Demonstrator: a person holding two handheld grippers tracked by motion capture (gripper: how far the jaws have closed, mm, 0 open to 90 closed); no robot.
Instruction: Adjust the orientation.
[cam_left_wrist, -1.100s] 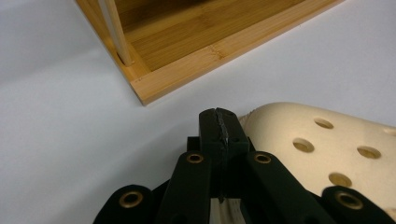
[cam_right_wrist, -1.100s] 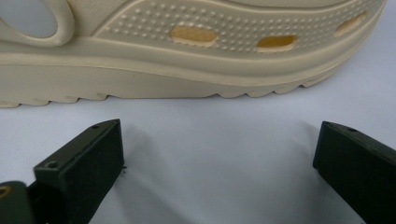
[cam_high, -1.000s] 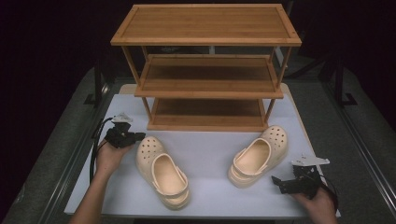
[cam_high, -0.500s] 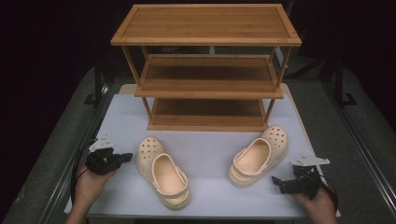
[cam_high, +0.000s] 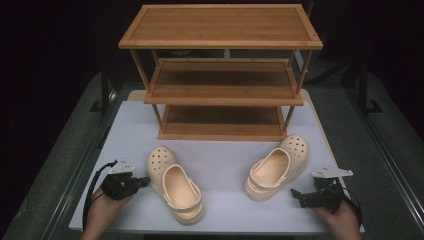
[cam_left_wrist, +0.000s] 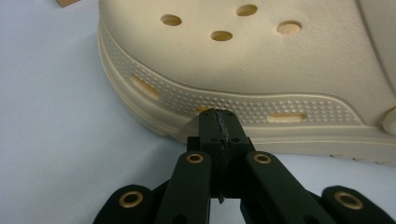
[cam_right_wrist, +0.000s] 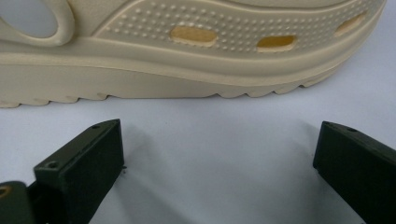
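Cream left clog (cam_high: 173, 183) now lies just ahead of the left gripper (cam_high: 146, 181), which has drawn back toward the table's near edge, jaws pressed together. Right gripper (cam_high: 295, 193) remains spread wide beside the right clog (cam_high: 276, 167).

Two clogs (cam_high: 174, 184) (cam_high: 277, 167), one rack (cam_high: 222, 70)

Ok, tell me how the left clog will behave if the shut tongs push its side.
The left clog looks like moulded foam, so probably light; it would likely slide on the smooth table. Its wide flat sole suggests it won't tip. The left tongs meet a dotted sidewall with slots, which may dent slightly.
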